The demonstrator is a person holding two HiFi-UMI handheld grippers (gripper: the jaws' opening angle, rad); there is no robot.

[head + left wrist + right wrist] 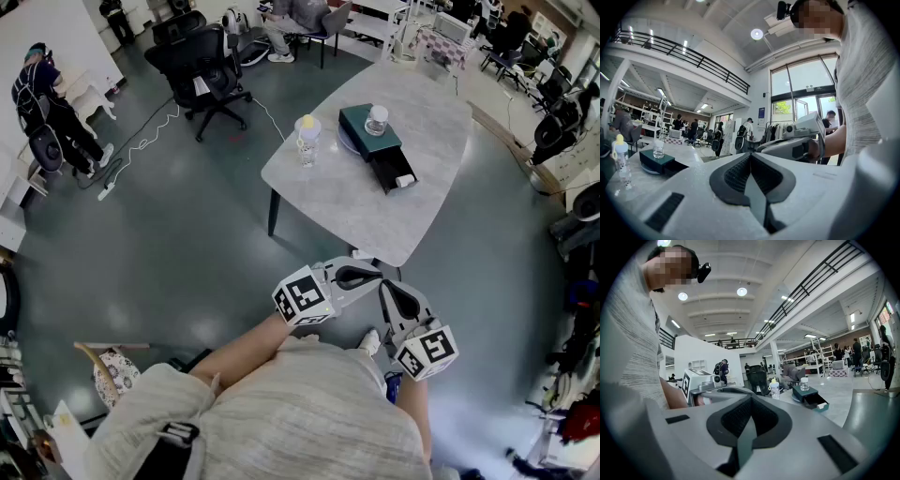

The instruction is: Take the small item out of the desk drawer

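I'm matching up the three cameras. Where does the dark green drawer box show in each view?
Head view: drawer box in the upper part, right of centre, its drawer pulled open.
Left gripper view: far left, below mid-height.
Right gripper view: right of centre, below mid-height.
Shared landmark: the clear jar standing on top of it, seen in all three.

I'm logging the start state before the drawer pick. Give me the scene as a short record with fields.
table: grey, ahead of the person
drawer unit: green, on the table, drawer open
small item: white, in the open drawer
clear jar: on top of the drawer unit
baby bottle: upright on the table, beside the unit
left gripper: shut, empty, by the body
right gripper: shut, empty, by the body
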